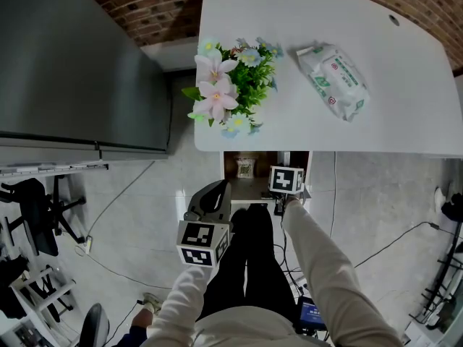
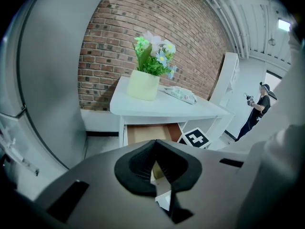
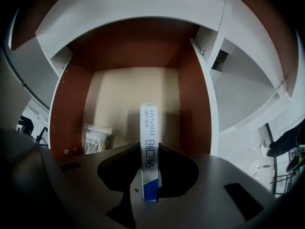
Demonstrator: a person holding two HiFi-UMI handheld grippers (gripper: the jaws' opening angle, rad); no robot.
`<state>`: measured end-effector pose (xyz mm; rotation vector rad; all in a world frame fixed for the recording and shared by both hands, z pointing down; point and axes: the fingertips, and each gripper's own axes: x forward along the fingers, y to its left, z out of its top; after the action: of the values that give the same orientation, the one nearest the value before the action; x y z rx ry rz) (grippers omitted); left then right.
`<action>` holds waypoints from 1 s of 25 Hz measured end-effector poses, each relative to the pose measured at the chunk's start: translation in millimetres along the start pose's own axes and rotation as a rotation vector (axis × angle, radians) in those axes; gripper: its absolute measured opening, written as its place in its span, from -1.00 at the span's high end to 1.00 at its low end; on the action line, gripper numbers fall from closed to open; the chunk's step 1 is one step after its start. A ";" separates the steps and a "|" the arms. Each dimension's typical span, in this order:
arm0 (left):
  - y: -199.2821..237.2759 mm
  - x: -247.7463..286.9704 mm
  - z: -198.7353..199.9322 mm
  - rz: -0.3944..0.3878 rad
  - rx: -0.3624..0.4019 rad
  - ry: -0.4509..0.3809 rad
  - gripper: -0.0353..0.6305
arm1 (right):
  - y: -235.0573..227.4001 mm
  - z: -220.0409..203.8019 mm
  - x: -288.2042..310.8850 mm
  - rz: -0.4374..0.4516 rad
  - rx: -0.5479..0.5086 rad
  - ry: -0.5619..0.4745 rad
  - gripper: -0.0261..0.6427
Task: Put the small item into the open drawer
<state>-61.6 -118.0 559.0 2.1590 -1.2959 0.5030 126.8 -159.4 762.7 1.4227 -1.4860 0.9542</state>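
Gripping: right gripper [image 3: 150, 149] clamps box [image 3: 149, 128] upright between its jaws.
Drawer [image 3: 138, 89]: open, beyond the box's tip.
Left gripper [image 2: 155, 146]: jaws together, empty.

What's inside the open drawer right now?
The drawer holds a small clear bag at its left. A slim box stands over it, between the jaws of the right gripper. The gripper's body hides the drawer's near end.

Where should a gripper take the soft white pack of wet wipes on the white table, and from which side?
Probably the middle of the soft white pack of wet wipes, across its short width, coming from above: it lies flat and slantwise on the white table, with free surface around it.
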 end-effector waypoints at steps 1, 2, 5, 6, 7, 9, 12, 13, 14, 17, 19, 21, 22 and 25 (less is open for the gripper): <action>-0.2 0.3 0.2 0.000 0.000 0.000 0.84 | 0.8 0.2 -1.1 -0.001 -0.008 -0.001 0.56; -0.5 0.6 0.6 0.000 0.001 -0.001 0.84 | 1.7 0.6 -2.0 0.000 -0.015 -0.004 0.54; -2.1 1.0 2.2 -0.003 0.003 -0.006 0.84 | 3.6 1.3 -4.9 0.001 -0.030 -0.014 0.46; -2.7 0.8 2.5 -0.003 0.003 -0.006 0.84 | 3.8 0.7 -6.0 0.002 -0.029 -0.014 0.45; -3.3 0.7 2.9 -0.004 0.004 -0.006 0.84 | 3.6 0.1 -7.3 0.003 -0.024 -0.015 0.45; -4.5 0.9 4.3 -0.006 0.004 -0.010 0.84 | 2.3 0.1 -11.1 0.002 -0.010 -0.020 0.44; -6.3 0.8 6.9 -0.009 -0.001 -0.017 0.84 | 1.4 2.5 -19.3 0.005 -0.002 -0.044 0.44; -6.8 0.6 7.9 -0.010 -0.002 -0.019 0.84 | 1.5 4.1 -23.0 0.009 -0.001 -0.056 0.44; -7.1 0.5 9.1 -0.011 -0.001 -0.021 0.84 | 1.5 6.0 -27.0 0.014 0.000 -0.068 0.44; -8.3 0.1 11.8 -0.014 0.001 -0.027 0.84 | 0.6 6.8 -38.6 0.028 0.011 -0.093 0.44; -9.8 -0.4 12.5 -0.018 0.005 -0.028 0.84 | 0.6 4.4 -47.6 0.034 0.020 -0.109 0.44; -11.4 -1.4 13.6 -0.022 0.010 -0.030 0.84 | 3.6 8.6 -59.8 0.051 0.005 -0.147 0.44; -12.1 -2.2 14.3 -0.024 0.012 -0.032 0.84 | 5.6 12.1 -66.3 0.065 -0.003 -0.172 0.44; -13.3 -5.5 16.4 -0.028 0.018 -0.036 0.84 | 10.1 19.3 -89.1 0.098 -0.004 -0.234 0.44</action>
<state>-51.8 -119.8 539.6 2.2075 -1.2834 0.4684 115.0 -145.4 672.8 1.5106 -1.7412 0.8651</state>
